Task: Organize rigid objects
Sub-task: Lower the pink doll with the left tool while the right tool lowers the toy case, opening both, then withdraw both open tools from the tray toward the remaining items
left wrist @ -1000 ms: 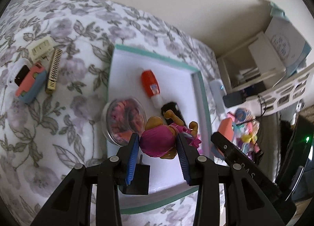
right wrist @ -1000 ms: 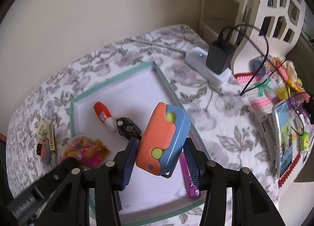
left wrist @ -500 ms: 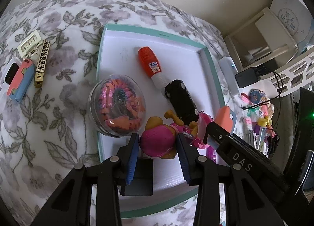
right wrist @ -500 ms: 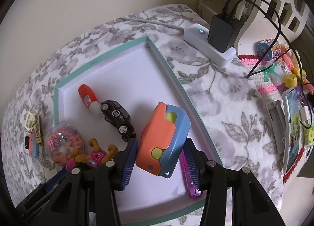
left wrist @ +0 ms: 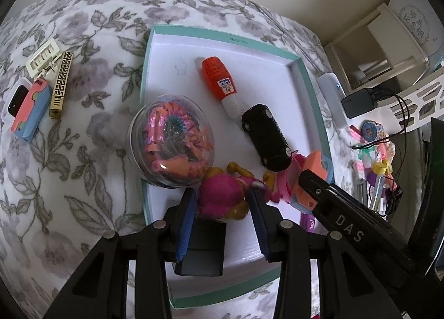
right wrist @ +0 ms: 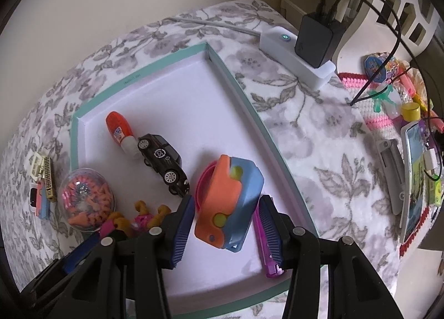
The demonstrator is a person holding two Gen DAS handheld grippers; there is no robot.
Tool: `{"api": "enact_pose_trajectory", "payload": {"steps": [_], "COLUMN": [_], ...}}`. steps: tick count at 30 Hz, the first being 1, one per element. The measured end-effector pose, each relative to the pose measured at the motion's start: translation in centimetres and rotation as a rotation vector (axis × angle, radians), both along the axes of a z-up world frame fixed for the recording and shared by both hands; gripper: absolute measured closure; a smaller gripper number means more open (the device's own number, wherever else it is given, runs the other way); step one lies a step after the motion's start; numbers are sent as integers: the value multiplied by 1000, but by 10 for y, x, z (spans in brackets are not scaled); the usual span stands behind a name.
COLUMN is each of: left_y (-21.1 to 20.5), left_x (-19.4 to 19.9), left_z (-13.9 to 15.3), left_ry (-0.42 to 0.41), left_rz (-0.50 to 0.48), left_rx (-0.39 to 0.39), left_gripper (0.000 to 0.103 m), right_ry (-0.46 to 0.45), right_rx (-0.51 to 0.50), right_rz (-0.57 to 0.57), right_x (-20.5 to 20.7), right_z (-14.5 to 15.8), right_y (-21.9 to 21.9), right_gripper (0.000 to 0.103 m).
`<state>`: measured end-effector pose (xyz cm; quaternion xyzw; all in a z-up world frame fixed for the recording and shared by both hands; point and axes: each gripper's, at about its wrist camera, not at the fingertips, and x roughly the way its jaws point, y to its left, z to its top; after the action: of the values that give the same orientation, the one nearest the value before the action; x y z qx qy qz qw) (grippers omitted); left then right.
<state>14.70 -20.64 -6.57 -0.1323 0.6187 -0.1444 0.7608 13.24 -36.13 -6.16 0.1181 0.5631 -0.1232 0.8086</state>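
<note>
My left gripper (left wrist: pixel 222 208) is shut on a pink and orange toy figure (left wrist: pixel 222 194), low over the near part of the teal-rimmed white tray (left wrist: pixel 222 37). My right gripper (right wrist: pixel 227 222) is shut on an orange and blue toy (right wrist: pixel 230 202) over the tray's (right wrist: pixel 244 102) near right part, with a pink round piece (right wrist: pixel 204 183) just behind it. In the tray lie a clear dome of coloured bits (left wrist: pixel 170 147), an orange glue bottle (left wrist: pixel 219 80), a black toy car (left wrist: pixel 266 138), a black box (left wrist: pixel 199 247) and a purple pen-like item (right wrist: pixel 266 247).
On the floral bedcover left of the tray lie a cream clip (left wrist: pixel 43 58), a gold bar (left wrist: pixel 61 86) and a pink and blue case (left wrist: pixel 30 113). Right of the tray stand a white power strip with a black charger (right wrist: pixel 302 50), cables, a phone (right wrist: pixel 416 180) and small clutter.
Both grippers have sunk toward the tray with their toys still held. The tray and its contents look nearer, and the pink round piece now shows behind the orange and blue toy.
</note>
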Motion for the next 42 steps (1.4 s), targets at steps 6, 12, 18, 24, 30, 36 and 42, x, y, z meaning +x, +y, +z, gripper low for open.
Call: {"api": "enact_pose_trajectory", "payload": {"steps": [6, 12, 18, 24, 30, 36, 42], "left_y": [2, 11, 25, 40, 54, 64, 77], "left_x": [-1, -1, 0, 3, 7, 9, 11], "left_z": [10, 34, 56, 59, 56, 53, 47], "left_ry": [-15, -76, -143, -167, -186, -204, -200], "left_rz": [-7, 7, 47, 107, 166, 214, 265], "left_rx": [-15, -22, -1, 31, 88, 143, 162], "left_gripper": [62, 62, 62, 52, 34, 18, 18], "right_ry": [-39, -140, -193, -155, -133, -123, -119], "right_rx": [0, -12, -12, -4, -1, 11, 35], "right_rz": [2, -2, 4, 0, 14, 8, -3], "right_x": [-3, -13, -18, -15, -11, -10, -8], "right_z": [16, 53, 72, 62, 53, 46, 41], "right_y": [0, 1, 4, 5, 8, 7, 4], "right_gripper": [51, 51, 51, 51, 37, 23, 19]}}
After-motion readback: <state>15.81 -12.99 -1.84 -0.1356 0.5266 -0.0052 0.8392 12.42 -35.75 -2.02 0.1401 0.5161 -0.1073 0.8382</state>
